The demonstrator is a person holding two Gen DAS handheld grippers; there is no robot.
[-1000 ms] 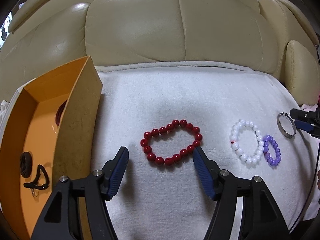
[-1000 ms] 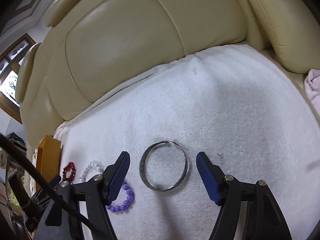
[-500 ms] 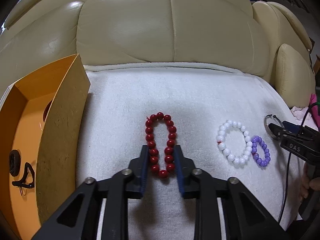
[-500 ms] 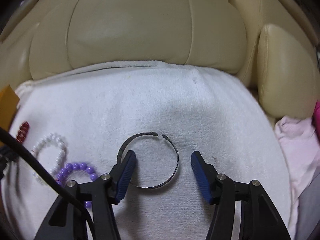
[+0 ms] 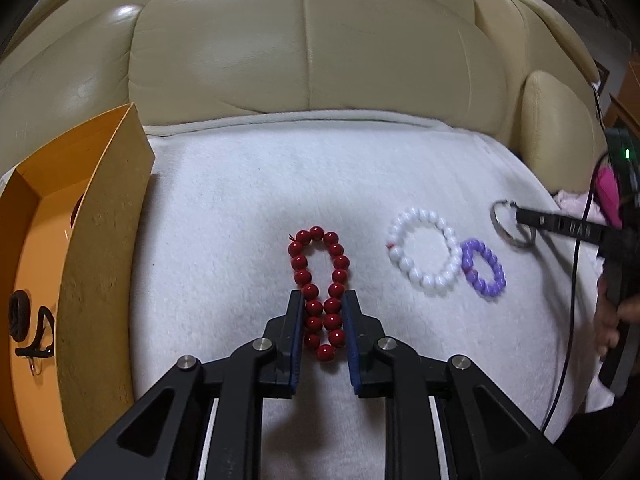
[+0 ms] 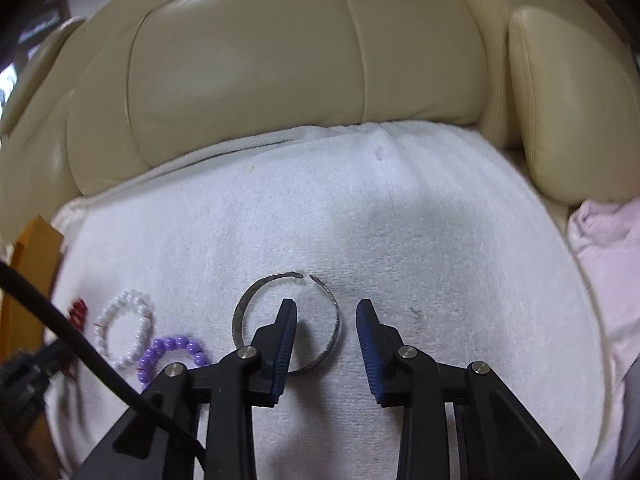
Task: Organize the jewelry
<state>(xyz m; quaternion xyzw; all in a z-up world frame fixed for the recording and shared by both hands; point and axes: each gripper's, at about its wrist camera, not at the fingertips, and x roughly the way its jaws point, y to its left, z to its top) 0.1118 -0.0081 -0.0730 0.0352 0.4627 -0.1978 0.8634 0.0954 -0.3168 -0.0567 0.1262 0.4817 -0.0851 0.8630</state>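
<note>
My left gripper (image 5: 322, 304) is shut on the red bead bracelet (image 5: 320, 280), which is squeezed into a long loop on the white towel (image 5: 240, 208). A white bead bracelet (image 5: 423, 254) and a small purple one (image 5: 484, 268) lie to its right; they also show in the right wrist view, white (image 6: 124, 326) and purple (image 6: 172, 354). My right gripper (image 6: 326, 308) is partly open, its left finger inside the silver open bangle (image 6: 286, 322) and its right finger outside, straddling the right rim. The bangle also shows in the left wrist view (image 5: 512, 224).
An orange box (image 5: 48, 248) stands at the towel's left edge with dark items inside. The beige leather sofa back (image 5: 304, 48) rises behind. A pink cloth (image 6: 604, 240) lies at the right. A black cable (image 6: 80, 344) crosses the right wrist view.
My left gripper stays shut on the red bracelet. My right gripper has shifted right and narrowed, its left finger now inside the bangle.
</note>
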